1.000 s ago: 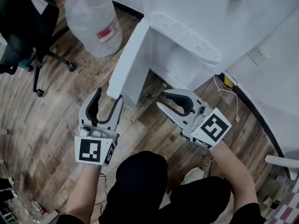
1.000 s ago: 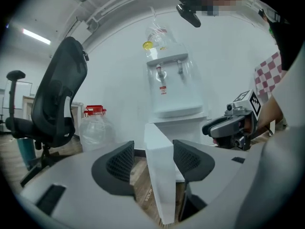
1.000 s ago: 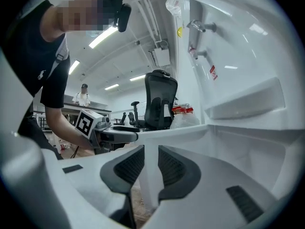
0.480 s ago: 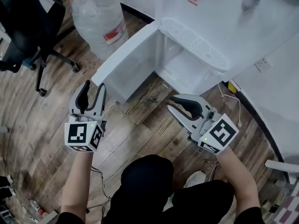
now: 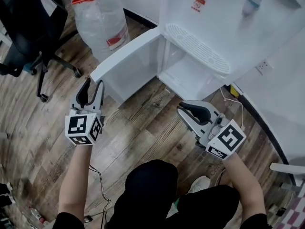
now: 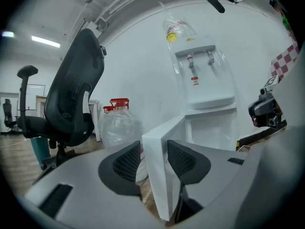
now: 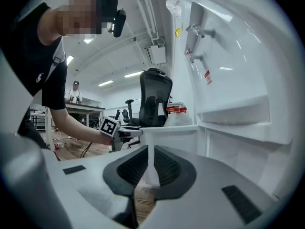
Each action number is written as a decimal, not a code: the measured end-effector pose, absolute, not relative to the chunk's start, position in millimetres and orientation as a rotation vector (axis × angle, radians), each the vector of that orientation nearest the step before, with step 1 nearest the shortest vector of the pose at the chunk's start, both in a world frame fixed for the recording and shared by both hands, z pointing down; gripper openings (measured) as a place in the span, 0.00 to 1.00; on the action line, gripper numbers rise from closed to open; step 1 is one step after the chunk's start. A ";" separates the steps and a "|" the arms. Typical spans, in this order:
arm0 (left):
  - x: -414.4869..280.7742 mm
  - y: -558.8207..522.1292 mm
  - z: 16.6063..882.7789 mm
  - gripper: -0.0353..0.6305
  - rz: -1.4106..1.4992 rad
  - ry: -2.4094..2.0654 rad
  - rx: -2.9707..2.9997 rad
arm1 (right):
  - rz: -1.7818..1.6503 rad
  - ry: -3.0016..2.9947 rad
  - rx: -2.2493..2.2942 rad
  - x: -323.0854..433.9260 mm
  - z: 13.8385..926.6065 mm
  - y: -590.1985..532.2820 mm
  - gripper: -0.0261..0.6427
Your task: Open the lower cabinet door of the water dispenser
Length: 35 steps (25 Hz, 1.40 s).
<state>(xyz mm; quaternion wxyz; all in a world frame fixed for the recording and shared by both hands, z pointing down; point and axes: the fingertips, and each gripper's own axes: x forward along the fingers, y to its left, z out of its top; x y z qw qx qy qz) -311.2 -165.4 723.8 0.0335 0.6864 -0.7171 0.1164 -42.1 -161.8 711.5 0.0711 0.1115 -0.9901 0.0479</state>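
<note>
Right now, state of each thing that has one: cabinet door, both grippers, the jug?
cabinet door: open, swung wide.
left gripper: jaws apart round the door's free edge, just been closing; pressing or not, cannot tell.
right gripper: jaws nearly together, narrow gap, nothing between, just been closing.
water jug: upright on the floor.

door (image 5: 127, 54) swung wider, leftward | left gripper (image 5: 94, 81) moved left, fingers (image 6: 126, 163) closing on door edge | right gripper (image 5: 181, 107) fingers (image 7: 131, 168) closing, nearly together, empty
</note>
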 end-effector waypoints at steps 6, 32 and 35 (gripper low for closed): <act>-325.8 -175.0 722.7 0.31 0.393 -2.229 2.090 | 0.153 -2.978 0.408 -23.1 706.7 -166.6 0.11; -269.1 -177.6 682.1 0.19 0.258 -2.194 2.204 | 0.197 -2.997 0.581 40.4 700.3 -179.2 0.11; -230.9 -181.1 689.8 0.07 0.220 -2.064 2.261 | 0.216 -3.008 0.620 54.2 698.9 -179.5 0.11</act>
